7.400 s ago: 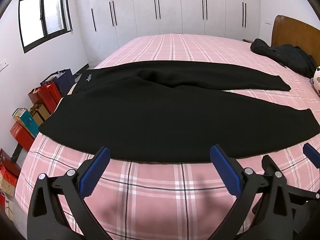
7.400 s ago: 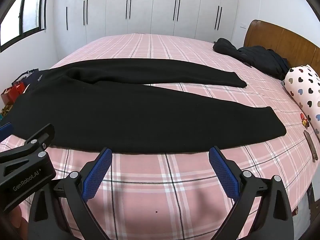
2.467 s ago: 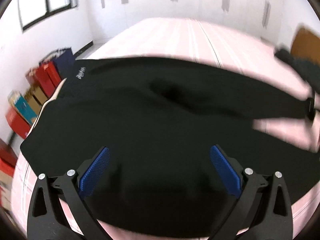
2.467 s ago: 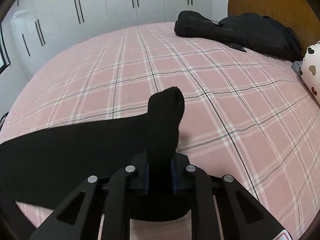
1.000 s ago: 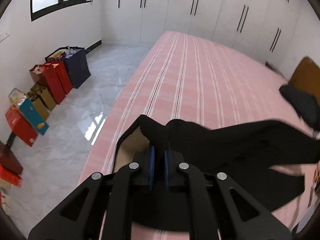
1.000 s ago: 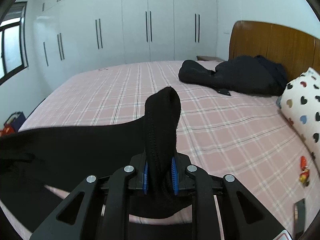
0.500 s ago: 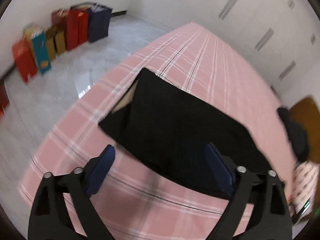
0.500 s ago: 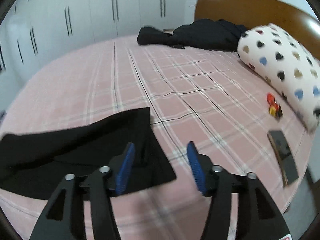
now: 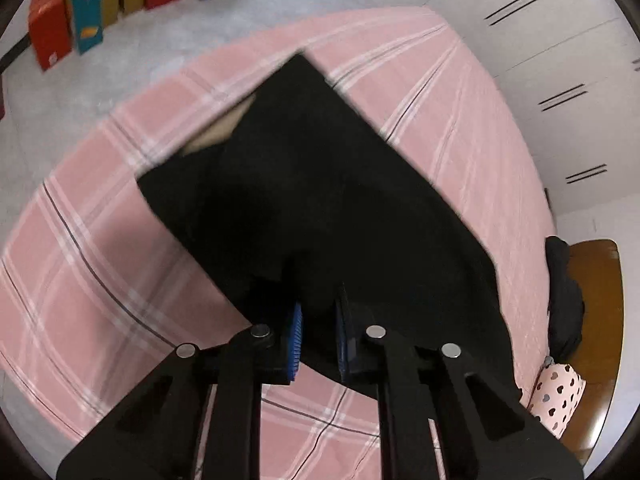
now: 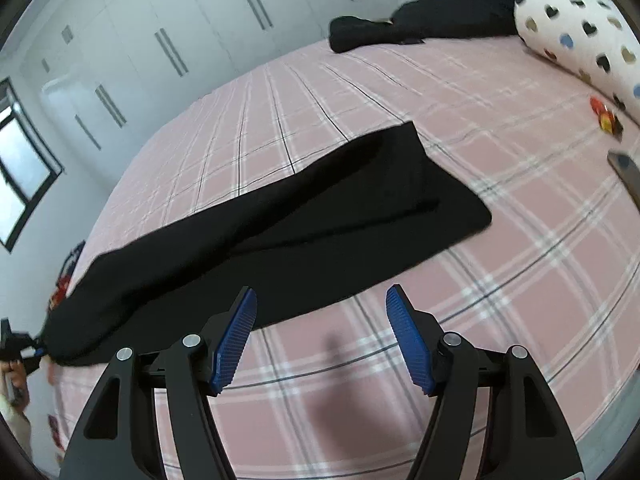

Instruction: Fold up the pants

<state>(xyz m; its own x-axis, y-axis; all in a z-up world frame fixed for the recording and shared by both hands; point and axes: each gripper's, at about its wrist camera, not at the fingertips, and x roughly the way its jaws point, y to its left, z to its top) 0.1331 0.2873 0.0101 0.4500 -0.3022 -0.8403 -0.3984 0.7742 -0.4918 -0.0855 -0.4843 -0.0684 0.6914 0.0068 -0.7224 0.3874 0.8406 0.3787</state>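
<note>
Black pants [image 9: 328, 200] lie folded lengthwise, one leg over the other, on the pink plaid bed [image 9: 100, 280]. In the left wrist view my left gripper [image 9: 318, 332] is shut on the near edge of the pants by the waist end, black cloth between its blue pads. The pale inner waistband [image 9: 216, 132] shows at the far left corner. In the right wrist view the pants [image 10: 300, 232] stretch from left to the leg cuffs [image 10: 440, 200]. My right gripper [image 10: 320, 336] is open and empty, just above the bed in front of the pants' near edge.
A heart-print pillow [image 10: 580, 28] and a dark jacket [image 10: 420, 20] lie by the wooden headboard. A phone [image 10: 628, 176] and a small red toy [image 10: 606, 116] lie at the bed's right edge. Coloured bags [image 9: 88, 12] stand on the floor. White wardrobes [image 10: 180, 40] line the far wall.
Both grippers laid the lifted pants down folded and opened. Since half a second ago my left gripper has closed on the pants' near edge; my right gripper has stayed open and pulled back.
</note>
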